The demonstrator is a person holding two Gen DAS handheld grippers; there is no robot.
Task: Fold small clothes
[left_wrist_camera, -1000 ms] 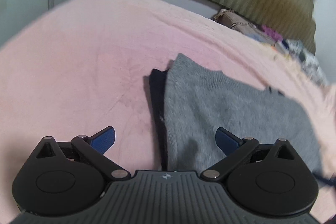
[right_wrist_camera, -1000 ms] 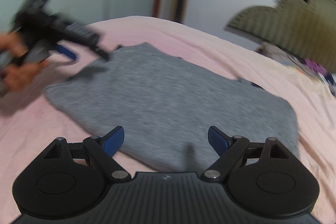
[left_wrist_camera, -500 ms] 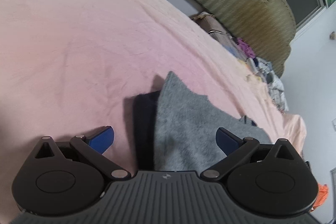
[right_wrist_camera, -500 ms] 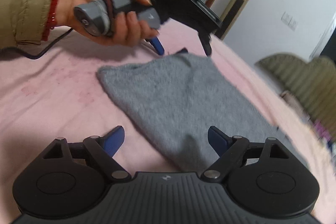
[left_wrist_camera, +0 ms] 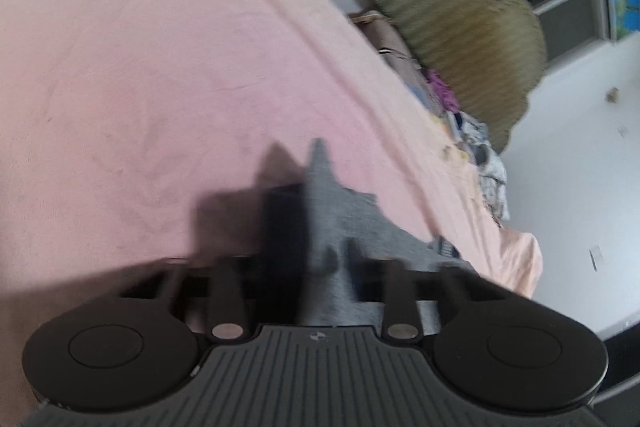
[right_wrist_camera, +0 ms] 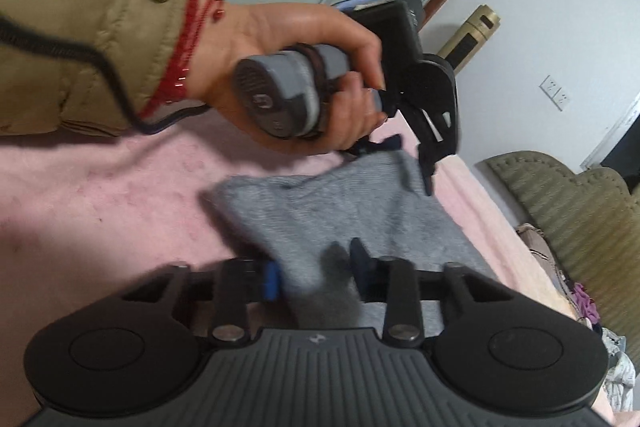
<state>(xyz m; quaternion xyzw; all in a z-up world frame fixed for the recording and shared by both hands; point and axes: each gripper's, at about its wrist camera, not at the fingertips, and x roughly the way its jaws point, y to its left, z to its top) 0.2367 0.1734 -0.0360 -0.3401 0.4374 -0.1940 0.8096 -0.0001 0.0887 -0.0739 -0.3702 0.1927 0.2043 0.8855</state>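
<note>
Lying between both tongs: grey garment, apparently pinched, blurry.

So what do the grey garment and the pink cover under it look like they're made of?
The grey garment looks like a soft knit, probably wool or a cotton blend: matte, heathered, with fine ribbed lines, and it bunches where the right tool pinches it. The pink cover looks like a plush, fleece-like fabric: matte, with brushed streaks and soft creases. Exact fibres cannot be told.
</note>
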